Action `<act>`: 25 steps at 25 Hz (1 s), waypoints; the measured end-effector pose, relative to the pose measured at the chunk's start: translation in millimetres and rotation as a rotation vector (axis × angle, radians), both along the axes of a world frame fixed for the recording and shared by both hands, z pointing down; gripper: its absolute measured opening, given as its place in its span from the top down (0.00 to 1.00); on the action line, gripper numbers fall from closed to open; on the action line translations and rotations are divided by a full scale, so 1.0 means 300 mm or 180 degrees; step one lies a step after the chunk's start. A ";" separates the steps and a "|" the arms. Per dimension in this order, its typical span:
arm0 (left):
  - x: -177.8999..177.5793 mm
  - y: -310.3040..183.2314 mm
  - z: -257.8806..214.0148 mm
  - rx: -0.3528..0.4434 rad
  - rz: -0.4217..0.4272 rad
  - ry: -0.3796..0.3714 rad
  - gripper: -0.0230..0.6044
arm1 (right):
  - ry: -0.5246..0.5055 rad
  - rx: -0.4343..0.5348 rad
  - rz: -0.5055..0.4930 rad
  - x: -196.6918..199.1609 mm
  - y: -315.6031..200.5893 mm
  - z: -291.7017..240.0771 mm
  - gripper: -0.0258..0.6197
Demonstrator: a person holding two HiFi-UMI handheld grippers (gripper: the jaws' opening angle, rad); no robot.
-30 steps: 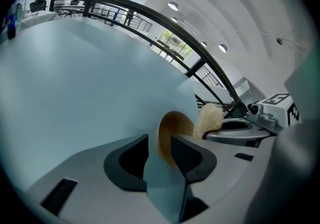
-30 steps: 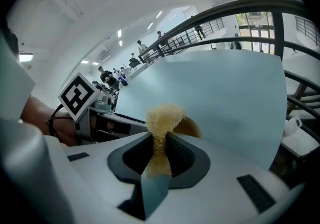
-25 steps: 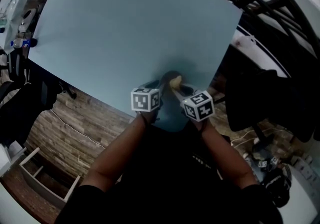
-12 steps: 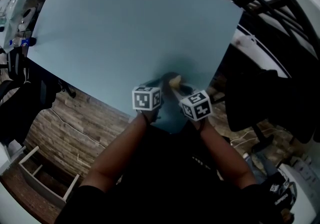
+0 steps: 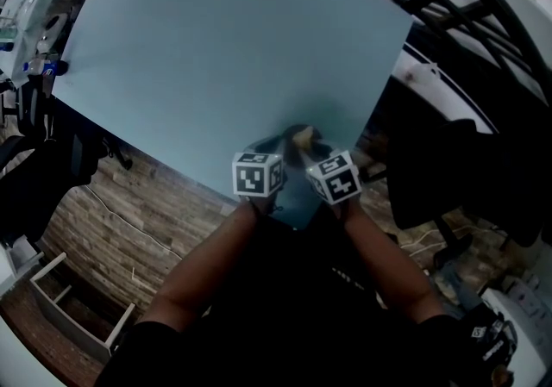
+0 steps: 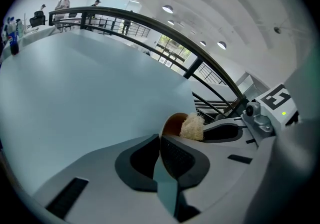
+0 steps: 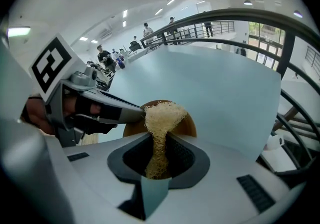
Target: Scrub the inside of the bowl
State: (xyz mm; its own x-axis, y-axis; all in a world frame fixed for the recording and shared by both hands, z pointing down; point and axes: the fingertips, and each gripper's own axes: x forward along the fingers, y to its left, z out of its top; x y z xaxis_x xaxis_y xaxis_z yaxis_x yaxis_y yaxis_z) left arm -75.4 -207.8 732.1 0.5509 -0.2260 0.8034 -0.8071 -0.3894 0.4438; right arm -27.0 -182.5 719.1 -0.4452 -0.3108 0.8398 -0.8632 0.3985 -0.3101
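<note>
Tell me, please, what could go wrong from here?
The jaws of the left gripper have just closed on only the thin rim of the bowl; scrubbing pressure could twist it loose.
The right gripper pinches the loofah by a narrow tail, which might pull out.
The bowl sits near the edge of the table and could slide off.

Two tongs [image 6: 160, 138] [image 7: 157, 137], one wooden bowl [image 7: 189, 125], one fibre scrubber [image 7: 163, 116] and one blue table [image 5: 241, 49].
</note>
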 end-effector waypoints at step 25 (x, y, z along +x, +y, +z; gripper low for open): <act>0.227 0.108 -0.492 0.1109 -0.0277 -0.0011 0.93 | 0.0345 0.0597 -0.1586 0.108 0.161 -0.318 0.85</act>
State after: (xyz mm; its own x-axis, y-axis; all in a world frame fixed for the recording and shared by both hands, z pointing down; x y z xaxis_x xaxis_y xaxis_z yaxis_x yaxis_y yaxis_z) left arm -7.4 -175.5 584.4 0.5150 -0.5327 0.6716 -0.8451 -0.4466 0.2938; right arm 5.5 -134.3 623.8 -0.4910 -0.2332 0.8394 -0.5786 0.8076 -0.1140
